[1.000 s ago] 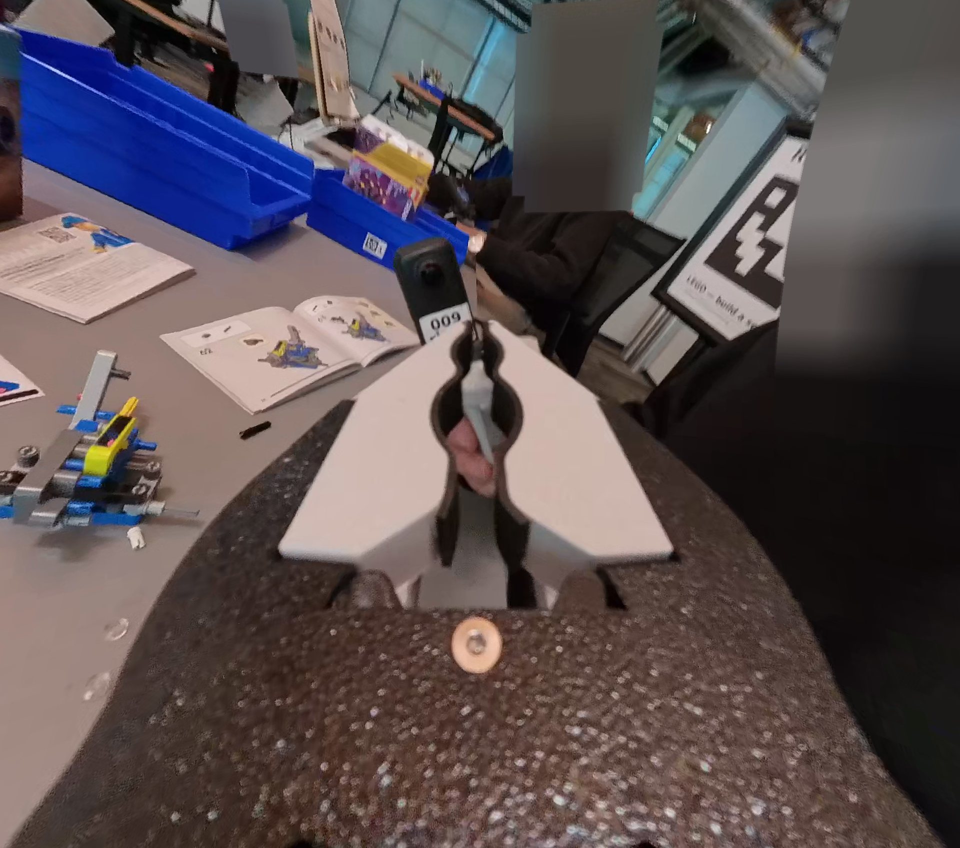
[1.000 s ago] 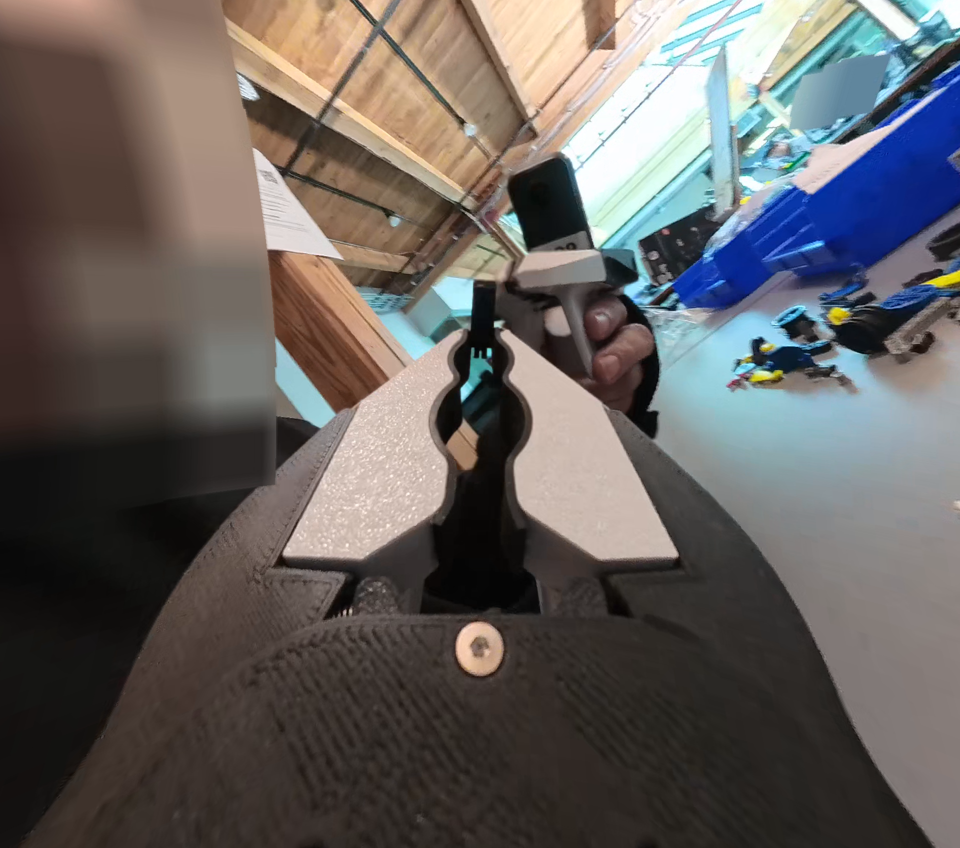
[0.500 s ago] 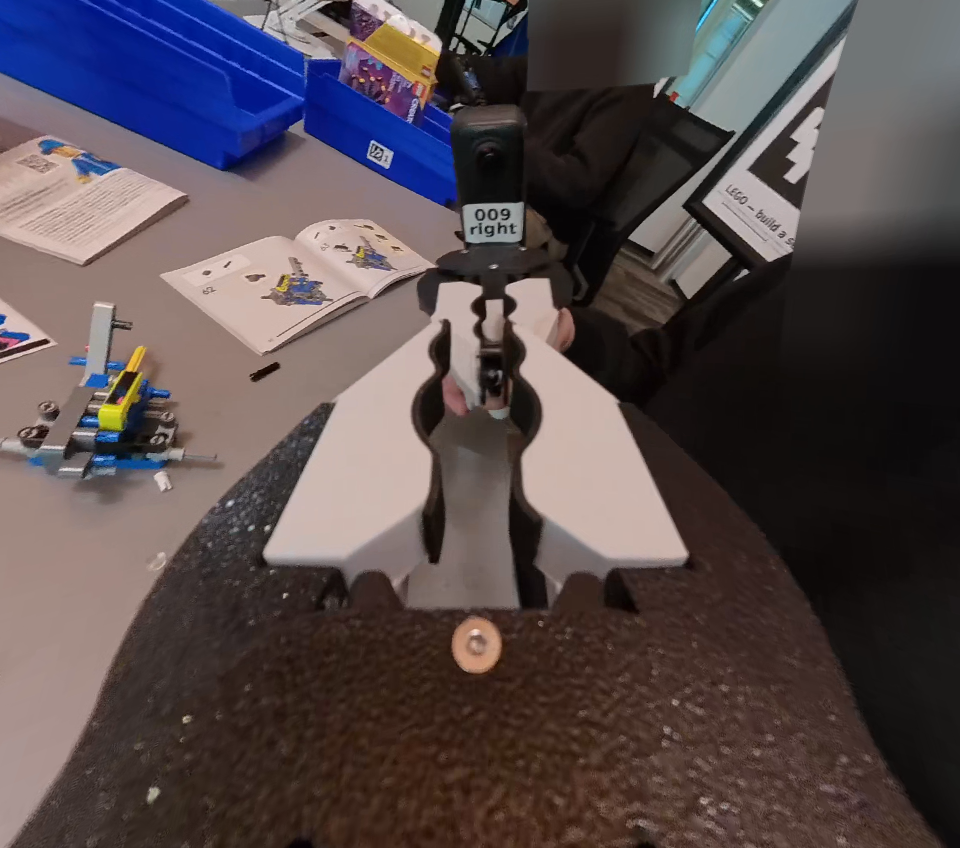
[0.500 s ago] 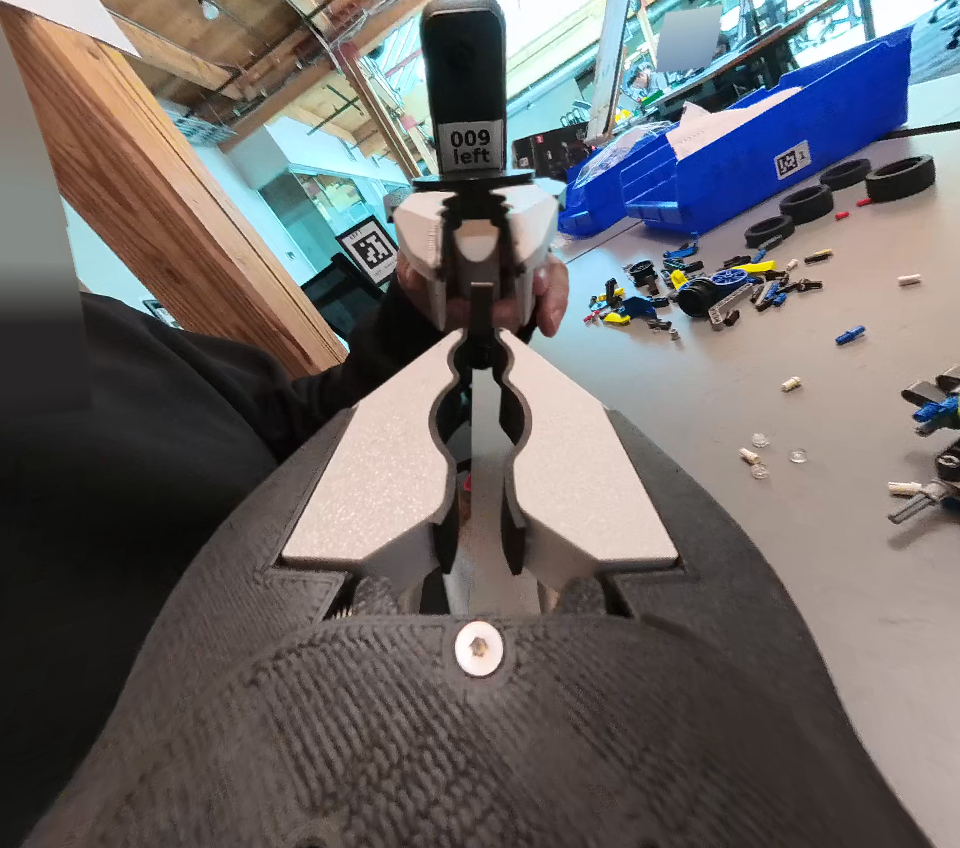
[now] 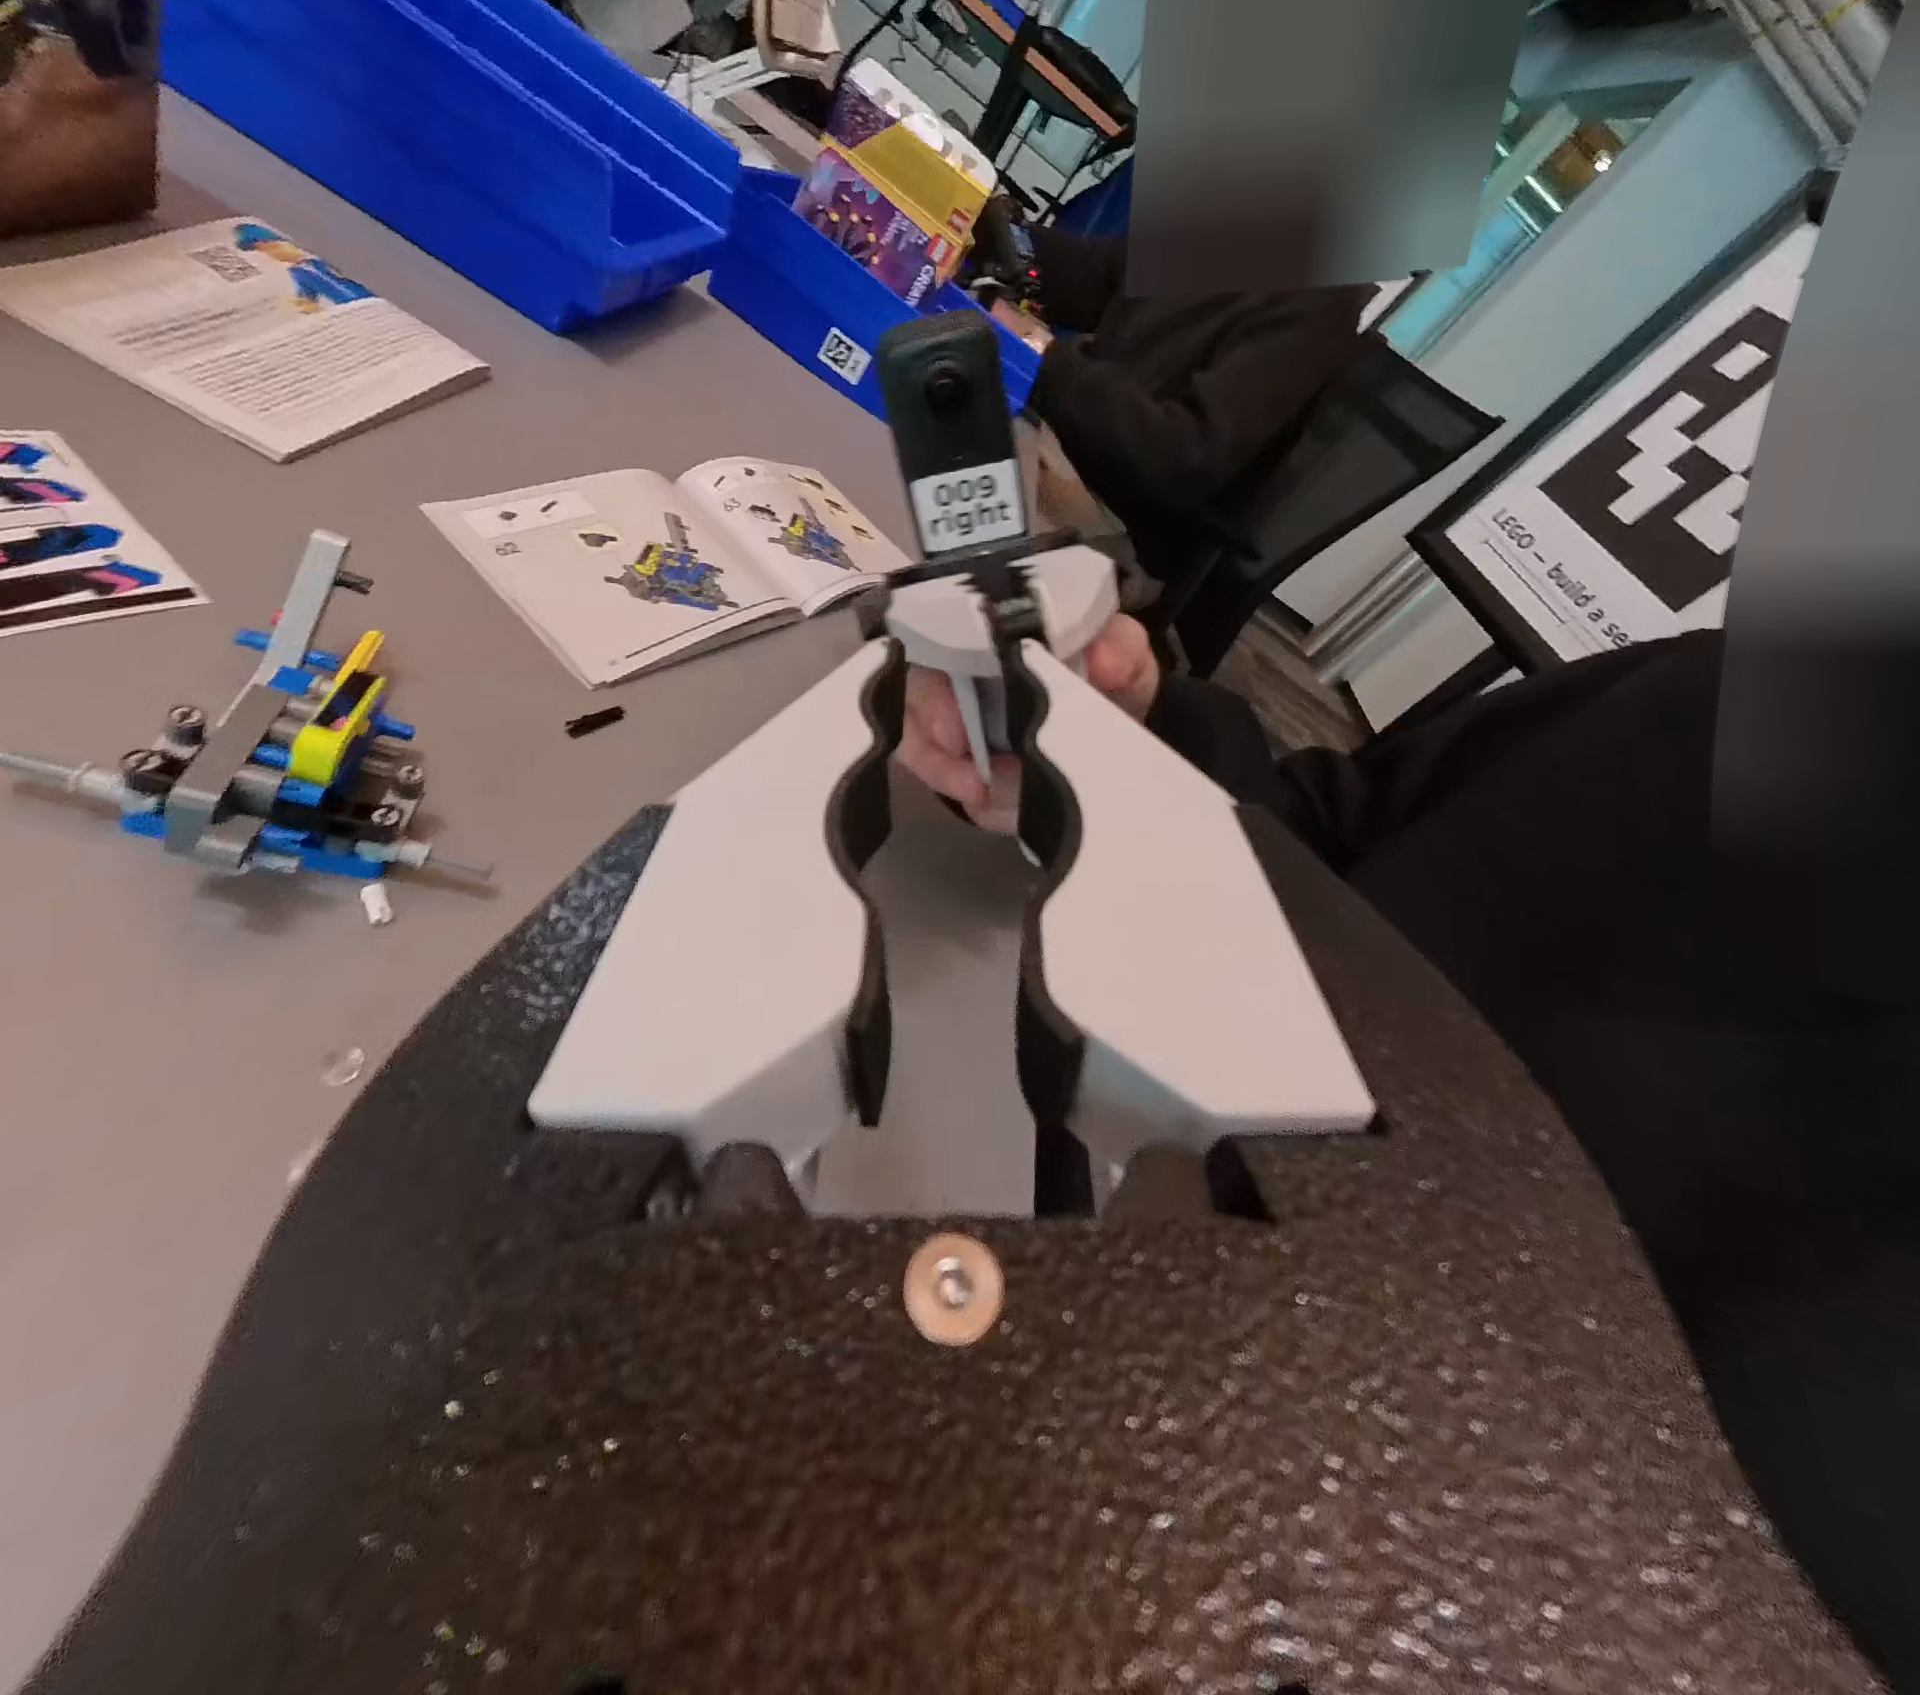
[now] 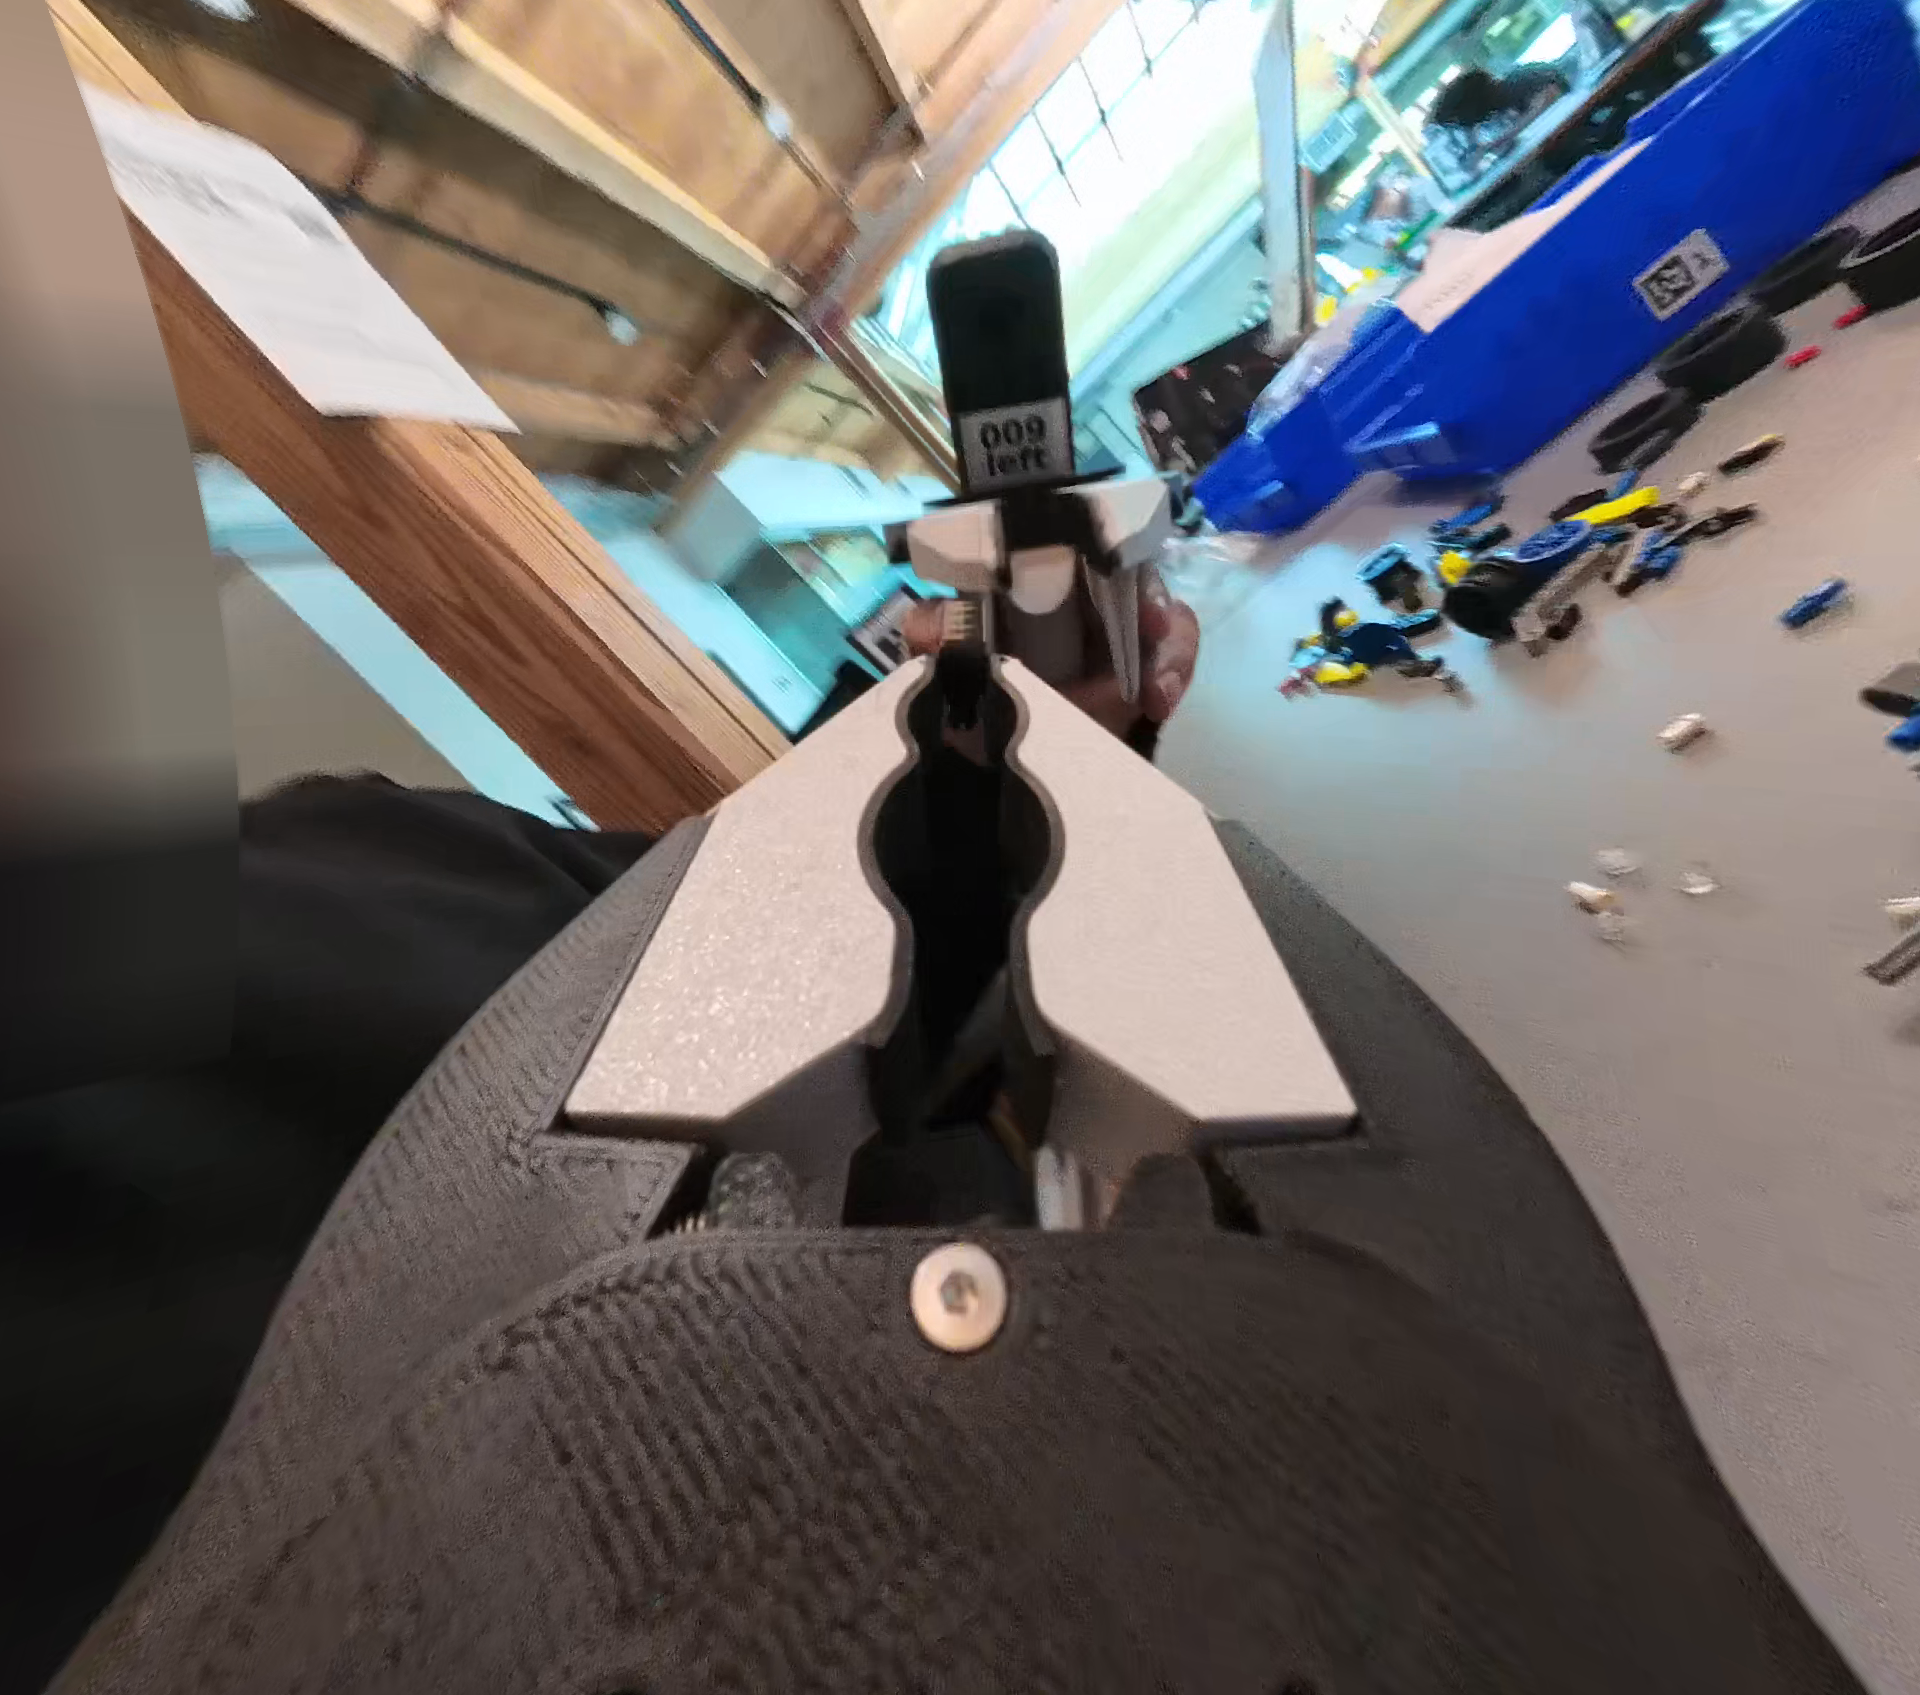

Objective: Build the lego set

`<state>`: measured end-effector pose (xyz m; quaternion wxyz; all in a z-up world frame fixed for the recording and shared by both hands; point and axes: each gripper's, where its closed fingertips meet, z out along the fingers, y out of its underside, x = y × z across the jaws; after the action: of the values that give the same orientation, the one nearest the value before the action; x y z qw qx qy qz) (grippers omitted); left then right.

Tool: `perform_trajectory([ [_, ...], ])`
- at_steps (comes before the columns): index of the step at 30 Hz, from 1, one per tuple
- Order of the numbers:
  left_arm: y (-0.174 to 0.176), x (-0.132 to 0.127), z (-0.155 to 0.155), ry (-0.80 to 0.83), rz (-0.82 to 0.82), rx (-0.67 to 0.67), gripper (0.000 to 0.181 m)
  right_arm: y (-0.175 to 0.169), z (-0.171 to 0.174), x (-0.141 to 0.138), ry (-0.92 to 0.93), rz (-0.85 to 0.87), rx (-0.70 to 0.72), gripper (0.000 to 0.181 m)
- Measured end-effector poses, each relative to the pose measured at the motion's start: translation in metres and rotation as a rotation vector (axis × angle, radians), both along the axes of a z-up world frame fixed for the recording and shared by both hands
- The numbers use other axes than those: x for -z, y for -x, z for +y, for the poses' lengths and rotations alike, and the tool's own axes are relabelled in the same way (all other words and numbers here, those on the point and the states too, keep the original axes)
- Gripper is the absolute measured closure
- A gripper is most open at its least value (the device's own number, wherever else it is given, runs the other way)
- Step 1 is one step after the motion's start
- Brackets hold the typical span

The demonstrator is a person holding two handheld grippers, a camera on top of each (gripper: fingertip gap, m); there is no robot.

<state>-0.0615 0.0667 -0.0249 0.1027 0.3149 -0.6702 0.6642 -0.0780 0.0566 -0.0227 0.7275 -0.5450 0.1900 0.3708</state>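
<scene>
My left gripper (image 5: 958, 653) is held above the grey table (image 5: 125, 1126) with its jaws a little apart and nothing seen between them. My right gripper (image 6: 961, 674) faces it tip to tip and is shut on a small black lego piece (image 6: 958, 689). The right gripper also shows in the left wrist view (image 5: 997, 606), held by a hand. The left gripper shows in the right wrist view (image 6: 1029, 575). A partly built blue, grey and yellow model (image 5: 270, 772) lies on the table to the left. An open instruction booklet (image 5: 665, 565) lies behind it.
Blue bins (image 5: 416, 87) stand along the far edge. A second booklet (image 5: 239, 336) and a sticker sheet (image 5: 62, 533) lie at left. A black pin (image 5: 594, 720) lies near the open booklet. Loose parts (image 6: 1538, 565) and black tyres (image 6: 1725, 346) lie near another blue bin (image 6: 1558, 357). Less than 4 cm separates the two grippers' tips. The black pin (image 5: 594, 720) is about 20 centimetres from both grippers' fingertips.
The left gripper's jaws were together a second ago and now stand apart. Both grippers swung to face each other tip to tip; the right one still holds the black piece.
</scene>
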Motion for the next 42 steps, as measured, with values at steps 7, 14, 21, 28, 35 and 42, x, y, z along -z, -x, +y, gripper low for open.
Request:
perform_trajectory([
  [7,0.01,-0.009,-0.015,0.037,0.007,0.074,0.165,-0.001,-0.006,-0.007,-0.121,0.147,-0.076,0.175],
  [14,0.013,-0.012,-0.016,0.054,0.022,0.102,0.17,0.001,-0.002,-0.005,-0.107,0.157,-0.082,0.175],
  [21,0.016,-0.007,-0.013,0.015,0.012,0.103,0.175,0.005,0.002,-0.003,-0.095,0.156,-0.09,0.175],
  [28,0.012,0.035,-0.001,-0.233,-0.111,0.051,0.167,0.002,0.014,0.027,0.131,-0.113,0.04,0.175],
  [35,0.017,0.075,0.002,-0.311,-0.293,0.111,0.175,0.004,0.019,0.071,0.425,-0.561,0.107,0.175],
  [42,0.007,0.11,-0.006,-0.471,-0.487,0.144,0.176,-0.005,0.008,0.096,0.556,-0.748,0.099,0.175],
])
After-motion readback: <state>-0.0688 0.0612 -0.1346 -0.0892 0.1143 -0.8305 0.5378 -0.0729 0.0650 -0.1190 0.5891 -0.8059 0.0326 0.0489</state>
